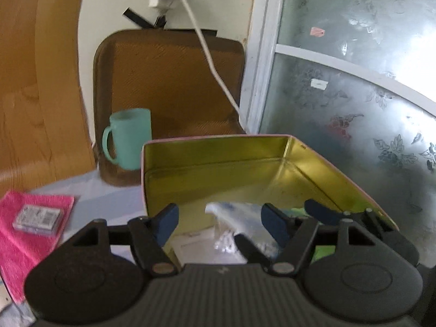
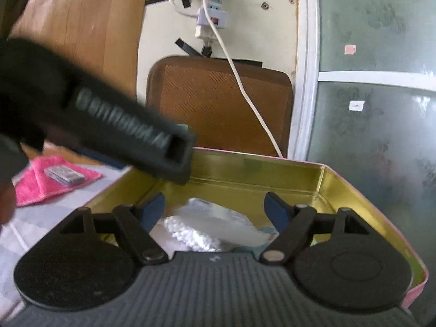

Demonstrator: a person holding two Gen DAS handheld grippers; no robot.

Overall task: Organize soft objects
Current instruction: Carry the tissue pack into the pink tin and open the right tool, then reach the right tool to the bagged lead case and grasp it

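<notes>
A gold-lined tin box [image 1: 215,160] with a pink outside stands on the table; it also shows in the right wrist view [image 2: 272,171]. A clear plastic bag of small white soft pieces [image 2: 201,229] lies inside it, also seen in the left wrist view [image 1: 231,223]. My left gripper [image 1: 218,220] is open, just above the box's near left edge. My right gripper [image 2: 215,212] is open and empty over the bag; its fingers [image 1: 318,212] show in the left wrist view. The left gripper's body [image 2: 109,125] crosses the right wrist view.
A pink cloth [image 1: 27,234] with a small grey packet [image 1: 38,219] on it lies at the left on the light tablecloth. A teal mug [image 1: 129,139] stands before a brown case [image 1: 169,87] against the wall. A white cable [image 1: 209,60] hangs down. A frosted window [image 1: 354,95] is at right.
</notes>
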